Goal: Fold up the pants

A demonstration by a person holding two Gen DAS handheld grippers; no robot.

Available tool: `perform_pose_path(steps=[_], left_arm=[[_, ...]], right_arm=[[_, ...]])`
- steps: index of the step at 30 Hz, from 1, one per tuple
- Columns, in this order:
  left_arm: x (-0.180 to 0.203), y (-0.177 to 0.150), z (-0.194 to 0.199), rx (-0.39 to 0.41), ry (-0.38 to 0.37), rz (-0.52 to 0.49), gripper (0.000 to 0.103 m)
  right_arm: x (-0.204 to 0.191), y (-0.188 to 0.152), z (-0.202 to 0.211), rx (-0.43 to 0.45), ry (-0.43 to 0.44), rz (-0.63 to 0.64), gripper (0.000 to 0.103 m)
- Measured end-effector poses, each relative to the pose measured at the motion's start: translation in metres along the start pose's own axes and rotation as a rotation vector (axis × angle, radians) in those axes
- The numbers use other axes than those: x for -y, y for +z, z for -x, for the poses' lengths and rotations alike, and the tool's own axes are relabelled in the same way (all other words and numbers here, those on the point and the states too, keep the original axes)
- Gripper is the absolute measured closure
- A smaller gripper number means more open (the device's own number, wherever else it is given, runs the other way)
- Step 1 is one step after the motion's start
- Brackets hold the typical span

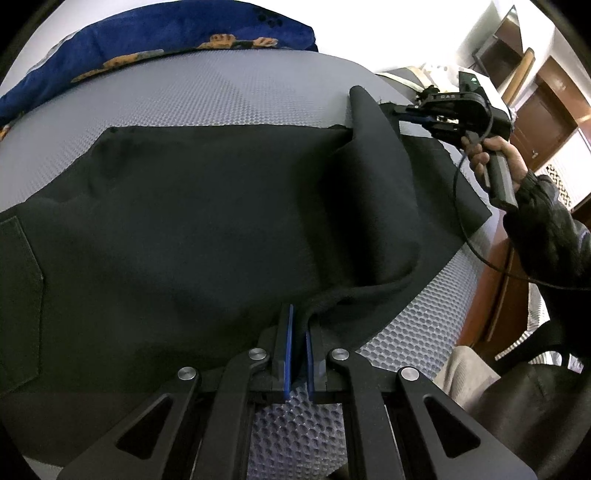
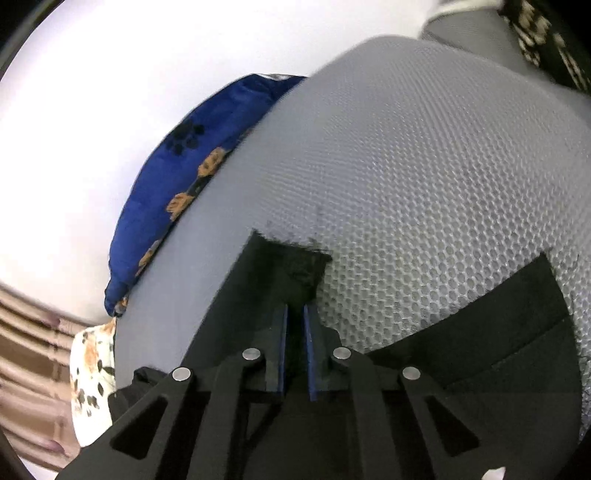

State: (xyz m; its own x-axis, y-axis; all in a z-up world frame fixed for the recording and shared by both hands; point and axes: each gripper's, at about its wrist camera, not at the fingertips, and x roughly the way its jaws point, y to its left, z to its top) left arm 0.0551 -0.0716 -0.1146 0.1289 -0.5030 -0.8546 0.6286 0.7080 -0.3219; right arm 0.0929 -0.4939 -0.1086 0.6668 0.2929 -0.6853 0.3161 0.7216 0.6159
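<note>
Black pants (image 1: 192, 221) lie spread on a grey honeycomb mat (image 1: 236, 92). My left gripper (image 1: 298, 325) is shut on a bunched near edge of the pants. My right gripper (image 1: 395, 110) shows at the far right of the left wrist view, shut on the far edge of a raised fold of the pants. In the right wrist view my right gripper (image 2: 295, 314) pinches a frayed black hem (image 2: 295, 258) lifted over the mat (image 2: 424, 184). Another part of the pants (image 2: 498, 325) lies flat at the right.
A blue pillow with orange prints (image 1: 166, 33) lies along the far side of the mat, and shows in the right wrist view (image 2: 192, 177). A flowered cloth (image 2: 92, 369) sits at the lower left. Wooden furniture (image 1: 546, 110) stands at the right.
</note>
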Motion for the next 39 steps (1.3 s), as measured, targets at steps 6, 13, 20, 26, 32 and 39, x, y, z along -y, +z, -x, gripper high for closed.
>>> perform_pose_path(steps=[6, 13, 20, 26, 32, 39], left_arm=[[-0.004, 0.001, -0.002, -0.007, -0.013, 0.014, 0.097], [-0.006, 0.003, -0.002, -0.012, -0.020, 0.016, 0.097], [-0.006, 0.000, -0.002, -0.007, -0.029, 0.025, 0.097], [-0.007, 0.001, -0.001, -0.008, -0.028, 0.022, 0.097], [-0.007, 0.000, -0.001, -0.005, -0.031, 0.026, 0.097], [-0.007, -0.001, 0.000, -0.002, -0.035, 0.027, 0.097]], right_arm=[[-0.014, -0.003, -0.015, -0.022, -0.054, 0.075, 0.091], [-0.009, 0.008, -0.024, -0.018, -0.068, 0.043, 0.090], [-0.002, 0.008, -0.023, -0.016, -0.106, 0.031, 0.076], [-0.008, 0.005, -0.016, 0.000, -0.084, 0.053, 0.082], [-0.025, -0.001, -0.021, 0.002, -0.142, 0.145, 0.082], [-0.007, 0.011, -0.030, -0.016, -0.095, 0.021, 0.091]])
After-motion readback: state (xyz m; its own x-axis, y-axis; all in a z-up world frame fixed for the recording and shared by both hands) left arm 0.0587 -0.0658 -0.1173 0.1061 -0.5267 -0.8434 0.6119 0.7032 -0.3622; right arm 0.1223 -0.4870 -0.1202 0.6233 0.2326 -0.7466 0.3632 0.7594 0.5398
